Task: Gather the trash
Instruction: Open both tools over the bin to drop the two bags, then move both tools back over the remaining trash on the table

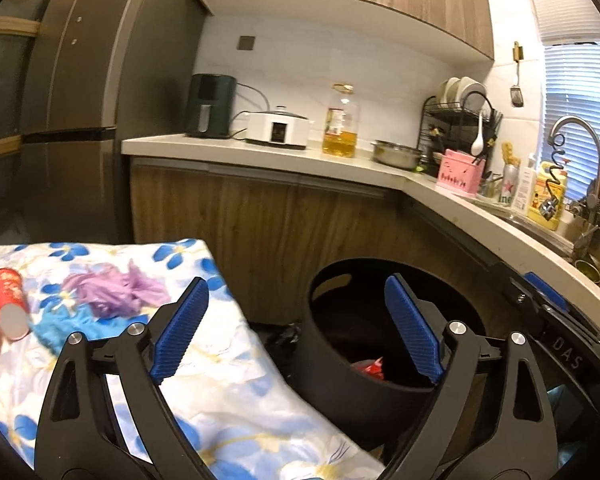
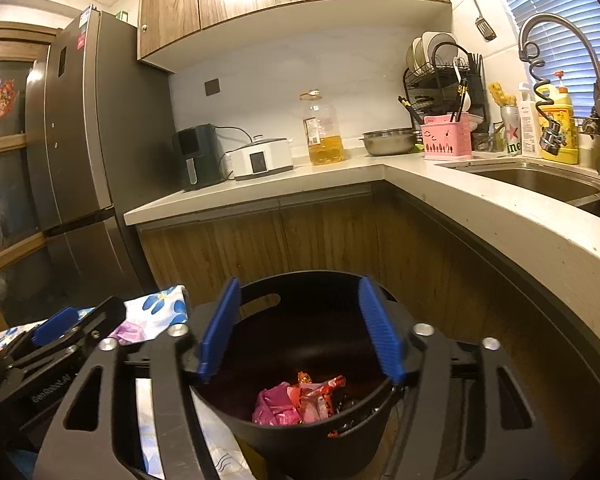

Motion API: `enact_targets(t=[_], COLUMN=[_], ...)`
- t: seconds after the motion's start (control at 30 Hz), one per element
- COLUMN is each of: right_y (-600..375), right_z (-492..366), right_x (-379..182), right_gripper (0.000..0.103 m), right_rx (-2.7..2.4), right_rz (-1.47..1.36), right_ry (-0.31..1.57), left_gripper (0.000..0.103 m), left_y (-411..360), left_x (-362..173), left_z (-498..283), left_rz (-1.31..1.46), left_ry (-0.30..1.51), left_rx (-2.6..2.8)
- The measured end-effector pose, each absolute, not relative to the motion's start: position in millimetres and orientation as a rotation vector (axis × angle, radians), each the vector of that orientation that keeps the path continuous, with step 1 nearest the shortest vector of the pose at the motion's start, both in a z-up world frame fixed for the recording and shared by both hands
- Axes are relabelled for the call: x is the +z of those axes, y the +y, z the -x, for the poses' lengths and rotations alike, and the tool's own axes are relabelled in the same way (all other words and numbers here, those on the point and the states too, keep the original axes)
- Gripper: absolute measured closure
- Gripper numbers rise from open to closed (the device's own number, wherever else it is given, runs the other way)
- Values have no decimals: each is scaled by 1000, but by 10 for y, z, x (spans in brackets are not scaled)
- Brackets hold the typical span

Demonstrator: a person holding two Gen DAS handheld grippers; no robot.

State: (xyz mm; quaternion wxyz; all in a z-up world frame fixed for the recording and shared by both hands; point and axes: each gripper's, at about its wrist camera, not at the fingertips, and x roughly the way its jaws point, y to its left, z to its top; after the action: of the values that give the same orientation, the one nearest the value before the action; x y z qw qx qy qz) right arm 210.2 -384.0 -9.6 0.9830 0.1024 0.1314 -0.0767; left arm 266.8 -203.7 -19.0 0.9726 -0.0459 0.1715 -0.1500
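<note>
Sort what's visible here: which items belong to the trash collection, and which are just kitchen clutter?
Job items: black bin holding a pink bag and red wrappers; red paper cup and purple crumpled bag on the floral cloth; both open grippers, left and right.

Bystanders: oil bottle, air fryer, steel bowl, dish rack.

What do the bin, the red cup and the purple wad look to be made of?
Bin: likely matte black plastic, with a moulded handle slot. Red cup: probably paper, with a printed red wall and plain pale base. Purple wad: seemingly thin plastic film or tissue, crumpled into soft folds; unclear which.
</note>
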Motion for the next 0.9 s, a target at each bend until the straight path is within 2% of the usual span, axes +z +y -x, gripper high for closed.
enact_targets(t=[0.13,0.27,0.9], right_y=[-3775,-3701,-3163], right_z=[-2011,-1932,-1715], right_x=[-81,-101,-151], right_gripper=[29,25,25], right_rx=[-152,-137,-74], right_rz=[-197,-195,-197], right_ry=[258,261,270], left_gripper=[8,6,6], left_y=[-1915,-1792,-1057], left_x=[-195,-194,-295], left_z=[-2507,-2339,-1872], left_rz=[72,72,117], left_ry=[333,322,333], left_rx=[-255,-228,-105])
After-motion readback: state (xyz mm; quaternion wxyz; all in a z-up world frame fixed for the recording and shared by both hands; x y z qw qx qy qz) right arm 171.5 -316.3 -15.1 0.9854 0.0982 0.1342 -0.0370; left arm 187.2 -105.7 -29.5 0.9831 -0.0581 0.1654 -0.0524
